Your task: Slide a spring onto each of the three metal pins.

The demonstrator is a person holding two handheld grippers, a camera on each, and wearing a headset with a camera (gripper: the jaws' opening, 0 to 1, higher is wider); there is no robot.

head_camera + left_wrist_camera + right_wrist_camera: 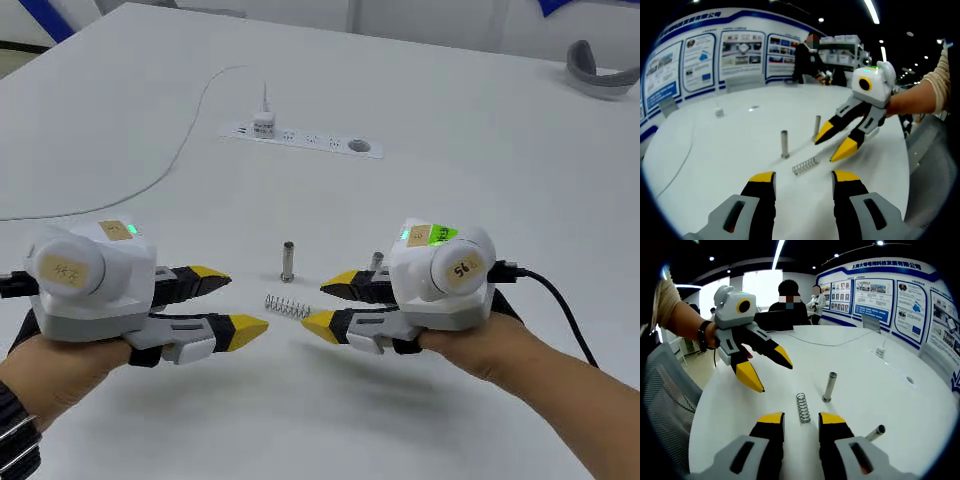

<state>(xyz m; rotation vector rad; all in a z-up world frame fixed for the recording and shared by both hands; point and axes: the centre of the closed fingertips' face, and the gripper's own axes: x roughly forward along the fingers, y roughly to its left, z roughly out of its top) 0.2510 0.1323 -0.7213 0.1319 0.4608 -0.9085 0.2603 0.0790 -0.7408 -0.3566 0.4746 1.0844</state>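
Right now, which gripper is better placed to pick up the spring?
Probably right. The right gripper is open, and in its own view the spring lies lengthwise with its near end at the jaw gap. The left gripper, also open, sees it crosswise, slightly farther ahead.

Left gripper [243,300], right gripper [315,305]: white-grey housings, black yellow-tipped jaws, green lights. Black cable [560,300]. Dark wristband [15,440].
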